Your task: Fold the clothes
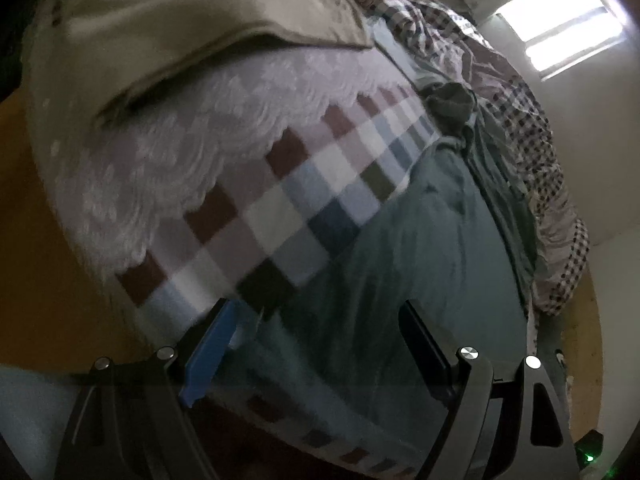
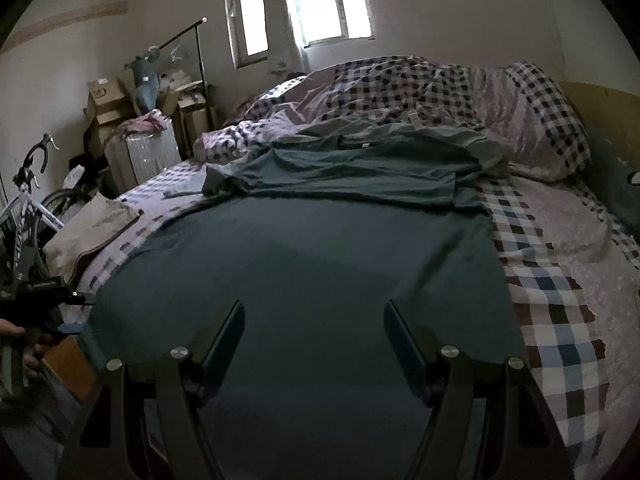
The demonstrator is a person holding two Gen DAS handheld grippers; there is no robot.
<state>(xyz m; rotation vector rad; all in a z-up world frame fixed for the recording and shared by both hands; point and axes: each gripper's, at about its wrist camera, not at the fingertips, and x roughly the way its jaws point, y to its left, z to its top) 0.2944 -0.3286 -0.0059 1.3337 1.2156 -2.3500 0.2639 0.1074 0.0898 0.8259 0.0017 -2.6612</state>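
A dark teal T-shirt lies spread flat on the bed, and its upper part with the sleeves looks doubled over toward the far side. My right gripper is open just above the shirt's near middle, nothing between its fingers. Viewed from the left wrist, the same teal shirt runs along the checked sheet. My left gripper stands open over the shirt's edge, with its blue pad near the sheet. From the right wrist view, that left gripper sits at the bed's left edge, held by a hand.
A folded beige garment lies at the bed's left corner, also seen as beige cloth. A grey-green shirt and a rumpled checked duvet fill the far side. A bicycle, suitcase and boxes stand to the left.
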